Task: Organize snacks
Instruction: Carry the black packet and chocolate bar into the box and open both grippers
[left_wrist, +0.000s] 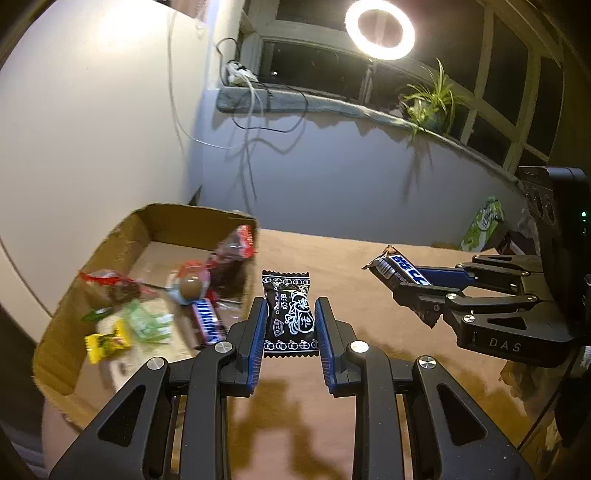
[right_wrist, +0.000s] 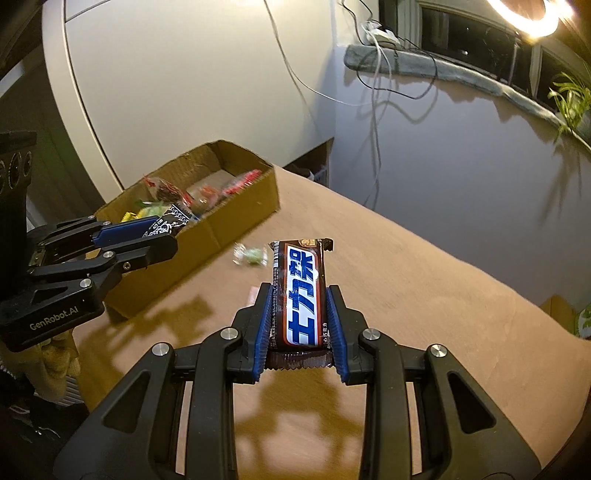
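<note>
My left gripper (left_wrist: 290, 308) is shut on a black plum candy packet (left_wrist: 290, 314), held above the brown table just right of the cardboard box (left_wrist: 59, 317). The box holds several wrapped snacks. My right gripper (right_wrist: 300, 295) is shut on a brown and blue chocolate bar (right_wrist: 301, 291), held above the table. In the left wrist view the right gripper (left_wrist: 406, 284) with the bar (left_wrist: 400, 267) is to the right. In the right wrist view the left gripper (right_wrist: 166, 236) with the packet (right_wrist: 168, 221) hovers at the near edge of the box (right_wrist: 207, 236).
A small green wrapped candy (right_wrist: 251, 255) lies on the table (right_wrist: 424, 295) beside the box. A green carton (left_wrist: 484, 225) stands at the table's far right. A windowsill with a plant (left_wrist: 430, 99), cables and a ring light (left_wrist: 380, 29) is behind.
</note>
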